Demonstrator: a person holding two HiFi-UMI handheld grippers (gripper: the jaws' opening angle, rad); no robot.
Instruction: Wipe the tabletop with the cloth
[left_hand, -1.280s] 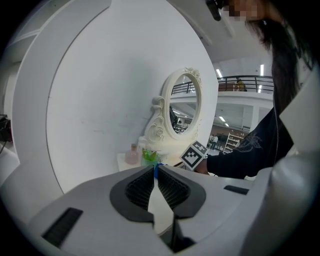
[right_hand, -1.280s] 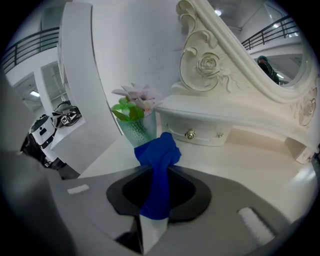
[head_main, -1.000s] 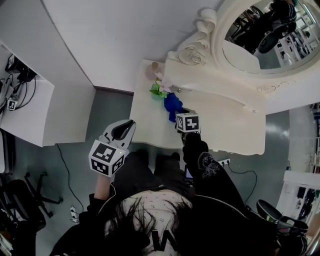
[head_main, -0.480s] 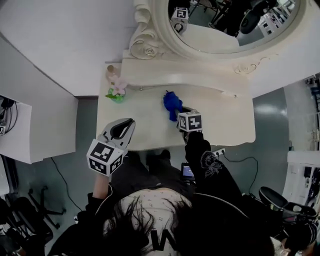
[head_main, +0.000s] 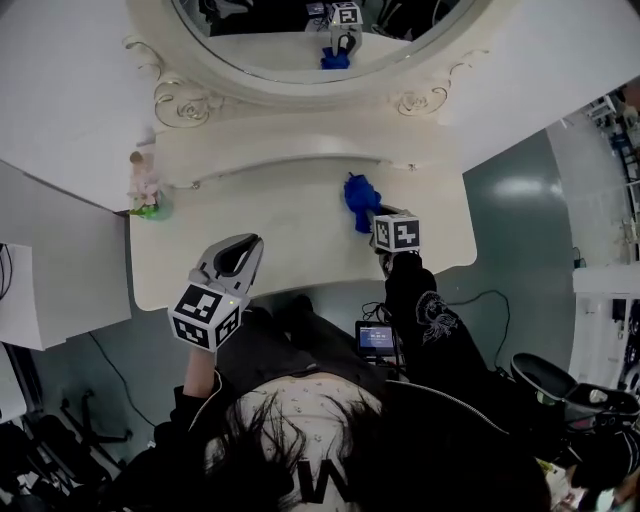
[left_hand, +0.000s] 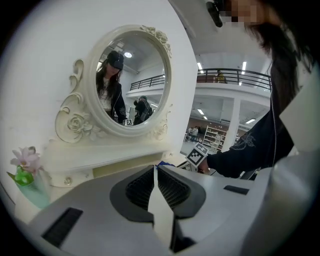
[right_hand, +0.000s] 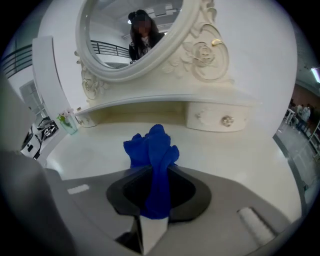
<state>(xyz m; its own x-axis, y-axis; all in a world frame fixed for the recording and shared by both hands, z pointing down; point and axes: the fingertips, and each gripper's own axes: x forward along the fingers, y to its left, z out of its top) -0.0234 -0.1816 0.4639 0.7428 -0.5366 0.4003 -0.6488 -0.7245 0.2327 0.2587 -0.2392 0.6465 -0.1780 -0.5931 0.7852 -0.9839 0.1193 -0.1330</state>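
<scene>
A bunched blue cloth (head_main: 359, 197) (right_hand: 152, 155) rests on the cream dressing table top (head_main: 290, 230), right of its middle. My right gripper (head_main: 374, 219) (right_hand: 156, 197) is shut on the cloth's near end, with the rest of the cloth sticking out beyond the jaws onto the tabletop (right_hand: 235, 155). My left gripper (head_main: 243, 250) (left_hand: 155, 172) hangs over the table's front edge at the left, jaws shut with nothing between them.
An oval mirror (head_main: 310, 40) in a carved cream frame stands at the table's back, above a shallow drawer shelf (right_hand: 220, 120). A small green vase with pink flowers (head_main: 147, 190) (left_hand: 27, 177) stands at the table's far left. A white desk (head_main: 60, 290) adjoins on the left.
The head view has swung left, so the table now sits centred. The right gripper has carried the cloth rightward along the tabletop. The left gripper stays by the front edge.
</scene>
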